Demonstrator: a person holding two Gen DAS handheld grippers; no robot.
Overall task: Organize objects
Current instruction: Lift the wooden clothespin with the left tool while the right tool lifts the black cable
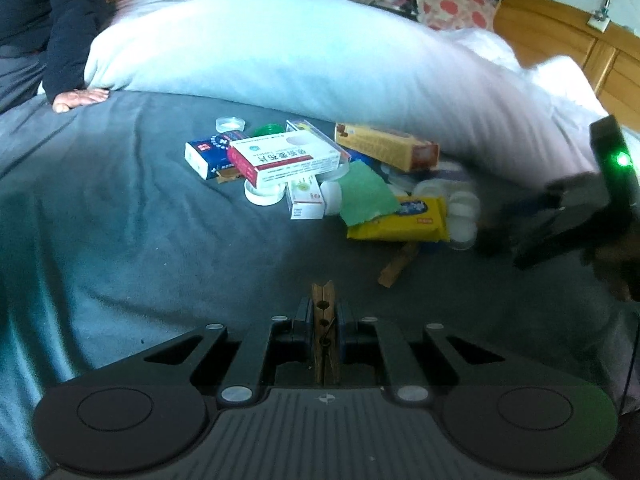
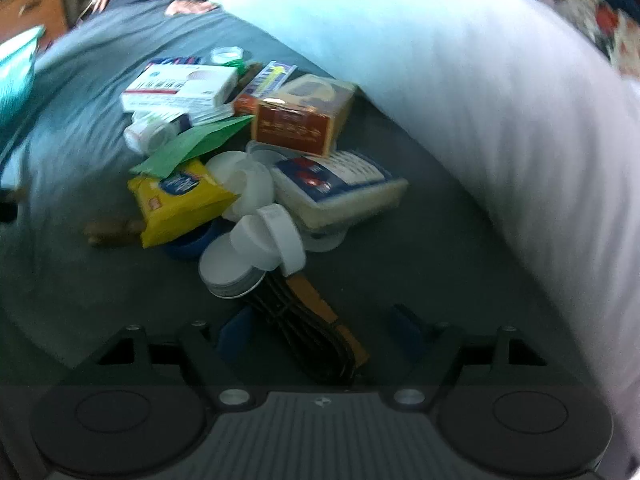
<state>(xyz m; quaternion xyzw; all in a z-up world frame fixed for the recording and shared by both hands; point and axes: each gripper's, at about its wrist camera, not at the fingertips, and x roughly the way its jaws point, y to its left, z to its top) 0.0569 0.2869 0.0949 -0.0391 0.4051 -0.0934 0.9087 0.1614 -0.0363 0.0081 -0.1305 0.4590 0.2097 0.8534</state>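
Note:
My left gripper (image 1: 324, 316) is shut on a wooden clothespin (image 1: 324, 336), held upright above the grey-blue sheet (image 1: 140, 240). A second clothespin (image 1: 398, 266) lies on the sheet ahead, beside a yellow wipes pack (image 1: 416, 218). The pile holds a red-and-white medicine box (image 1: 284, 160), a blue box (image 1: 208, 152), a long brown box (image 1: 384, 146) and a green paper (image 1: 366, 194). My right gripper (image 2: 322, 334) stands open low over a black-and-orange band (image 2: 316, 332) lying between its fingers. White jars and lids (image 2: 256, 248) sit just ahead of it. In the left wrist view the right gripper (image 1: 520, 236) shows blurred.
A big white pillow (image 1: 300, 56) bulges behind and to the right of the pile. A person's hand (image 1: 80, 98) rests on the sheet at the far left. A blue-and-white pack (image 2: 340, 184) and a blue ring (image 2: 192, 246) lie in the pile. Wooden cabinets (image 1: 560, 36) stand behind.

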